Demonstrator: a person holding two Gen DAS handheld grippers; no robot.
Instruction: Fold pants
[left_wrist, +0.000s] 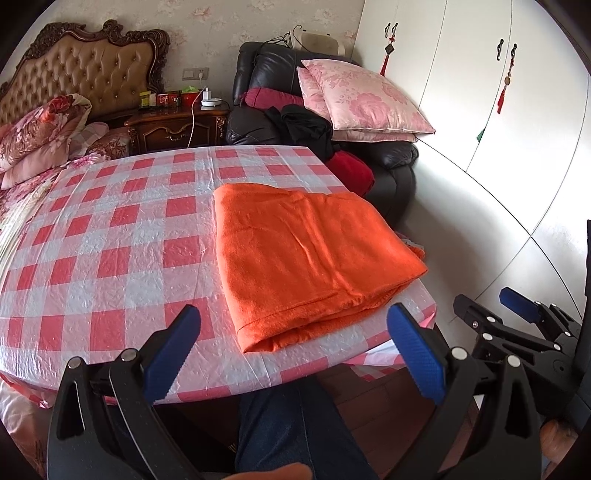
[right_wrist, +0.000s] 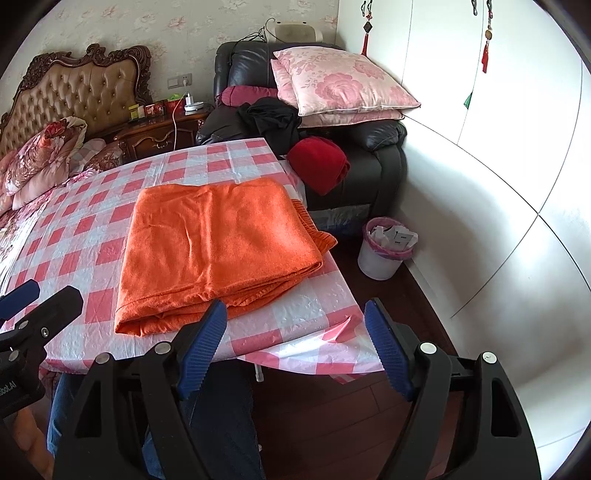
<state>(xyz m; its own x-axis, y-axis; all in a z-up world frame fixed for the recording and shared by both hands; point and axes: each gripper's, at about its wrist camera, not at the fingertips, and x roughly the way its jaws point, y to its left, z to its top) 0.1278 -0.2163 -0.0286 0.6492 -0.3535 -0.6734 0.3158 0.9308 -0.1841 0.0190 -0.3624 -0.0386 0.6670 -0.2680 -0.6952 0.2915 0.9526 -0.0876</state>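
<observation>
Pants: orange, folded, laid on table.
Left gripper: jaws wide, nothing held.
Right gripper: jaws wide, nothing held.

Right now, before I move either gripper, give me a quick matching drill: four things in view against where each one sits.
Things:
1. orange pants
2. pink floral pillows
3. white bin
4. red garment

Places:
A. on the floor by the white wall
B. folded on the checked table
C. stacked on the armchair's arm
D. draped at the armchair's front

Pairs: 1-B, 2-C, 3-A, 4-D
</observation>
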